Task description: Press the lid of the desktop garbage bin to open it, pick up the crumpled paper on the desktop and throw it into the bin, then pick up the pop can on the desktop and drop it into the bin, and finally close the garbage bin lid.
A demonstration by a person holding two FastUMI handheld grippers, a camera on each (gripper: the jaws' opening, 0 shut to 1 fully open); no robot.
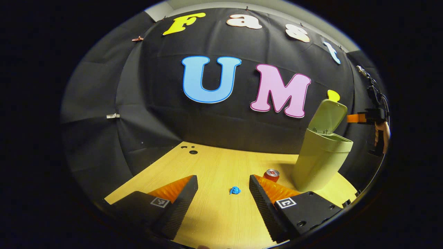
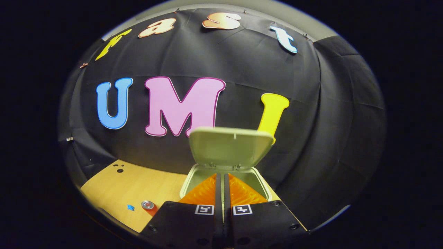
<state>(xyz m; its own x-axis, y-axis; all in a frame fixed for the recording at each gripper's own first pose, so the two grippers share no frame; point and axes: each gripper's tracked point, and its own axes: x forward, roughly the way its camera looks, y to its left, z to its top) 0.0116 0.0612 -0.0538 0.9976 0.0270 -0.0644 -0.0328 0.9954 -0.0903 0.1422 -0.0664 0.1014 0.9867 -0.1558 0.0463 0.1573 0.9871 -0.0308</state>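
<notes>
The pale green desktop bin (image 1: 322, 160) stands at the right of the wooden desk with its lid (image 1: 328, 117) raised. A red pop can (image 1: 271, 175) stands upright just left of the bin's base. A small blue crumpled paper (image 1: 235, 190) lies on the desk, ahead of and between the fingers of my left gripper (image 1: 223, 186), which is open and empty. In the right gripper view the bin's open mouth (image 2: 197, 178) lies right under my right gripper (image 2: 222, 180), whose fingers are closed together on nothing, with the lid (image 2: 231, 147) upright behind. The can (image 2: 148, 205) and paper (image 2: 130, 207) sit at lower left.
The wooden desk (image 1: 214, 166) runs back to the black cloth wall, with a few small round holes (image 1: 193, 151) near its far left corner. In the left gripper view, the other gripper and the hand (image 1: 380, 133) holding it hover to the right of the bin.
</notes>
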